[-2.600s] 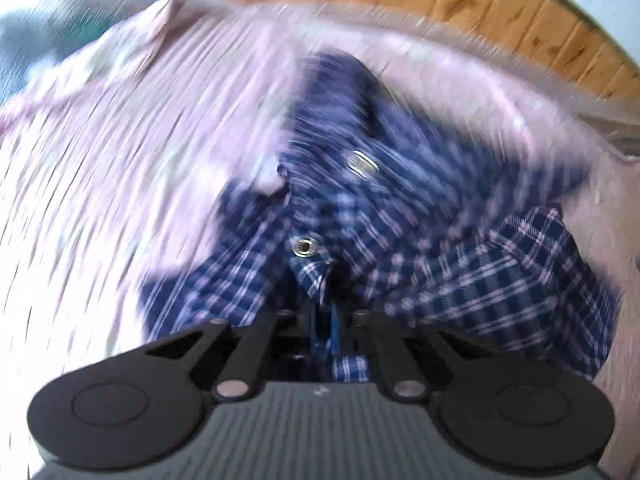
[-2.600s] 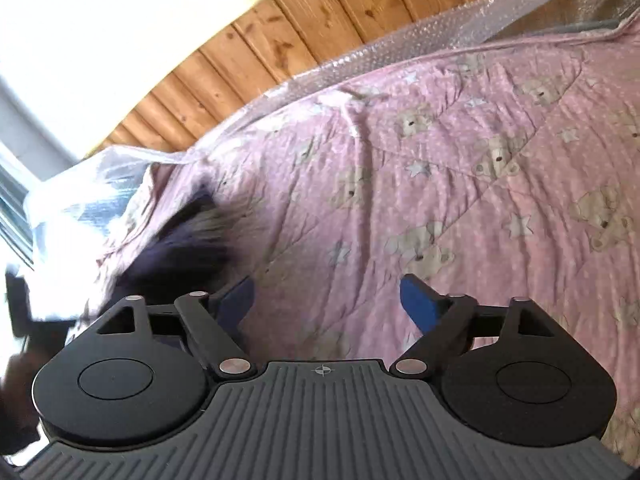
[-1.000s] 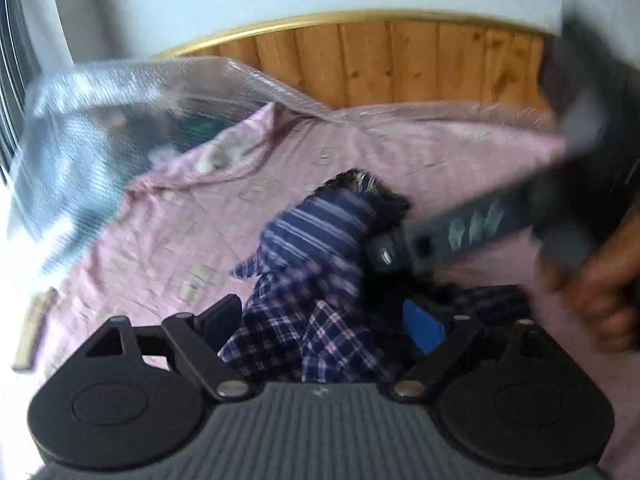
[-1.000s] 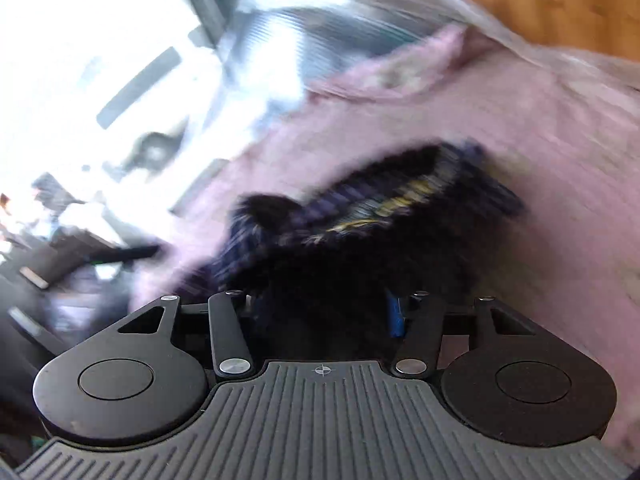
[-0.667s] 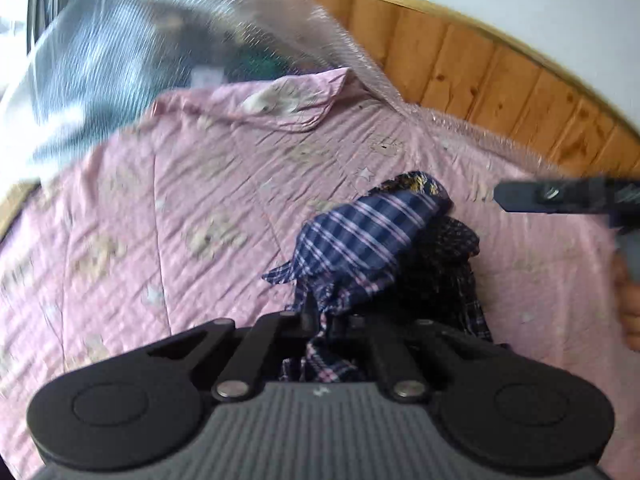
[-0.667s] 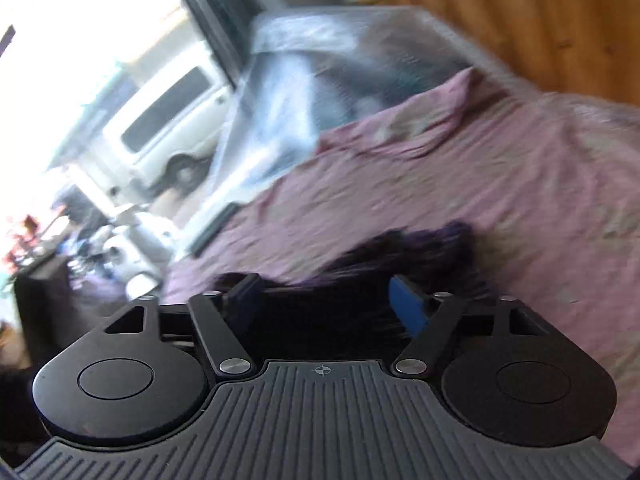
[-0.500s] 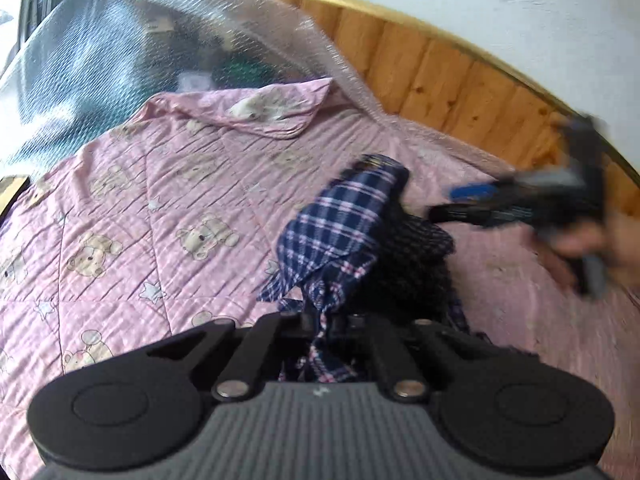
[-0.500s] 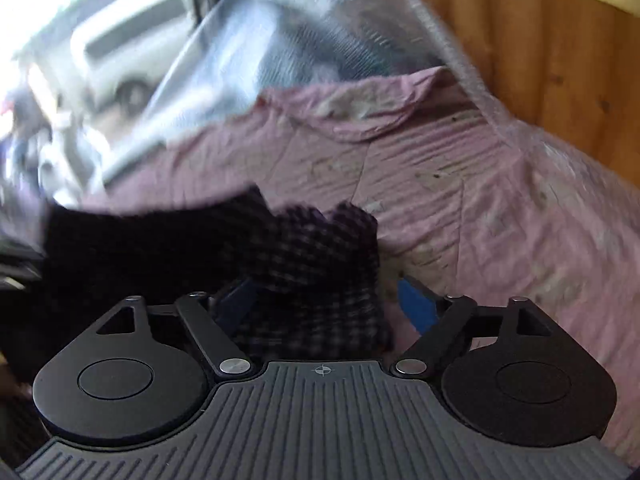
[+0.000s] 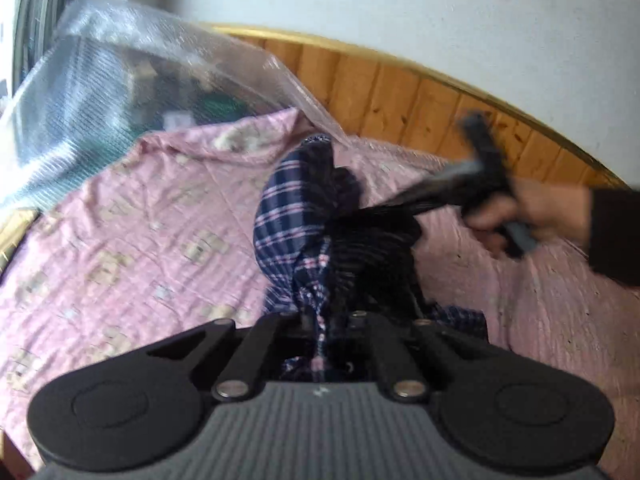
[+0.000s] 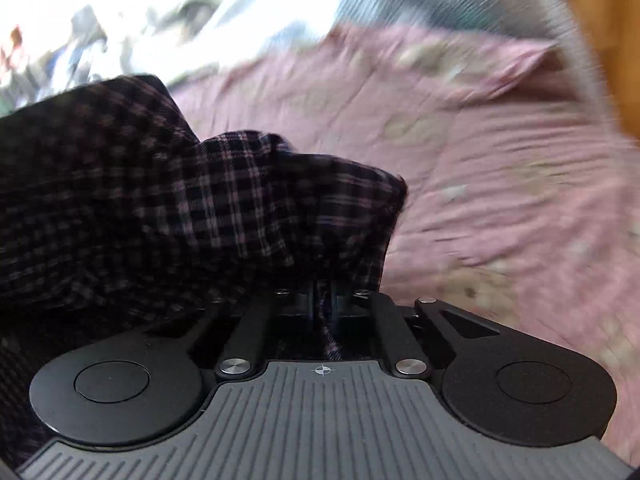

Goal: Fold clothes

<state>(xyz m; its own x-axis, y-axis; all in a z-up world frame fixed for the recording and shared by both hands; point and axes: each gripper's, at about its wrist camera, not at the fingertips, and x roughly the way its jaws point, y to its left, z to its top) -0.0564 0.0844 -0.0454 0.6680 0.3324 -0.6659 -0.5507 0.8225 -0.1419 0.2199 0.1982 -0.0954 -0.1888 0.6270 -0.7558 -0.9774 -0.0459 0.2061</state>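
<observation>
Both grippers clamp a navy plaid shirt [image 9: 288,216], lifted bunched above the pink quilted bed [image 9: 132,216]: left gripper [image 9: 328,320] and right gripper [image 10: 324,300], jaws closed on fabric. Step: spreading; next, pull apart and lay flat.

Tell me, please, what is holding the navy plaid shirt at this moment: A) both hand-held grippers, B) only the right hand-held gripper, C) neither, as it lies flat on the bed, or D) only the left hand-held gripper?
A: the left hand-held gripper is shut on a bunch of the plaid shirt, and the right hand-held gripper is shut on another part, above the pink quilt.
</observation>
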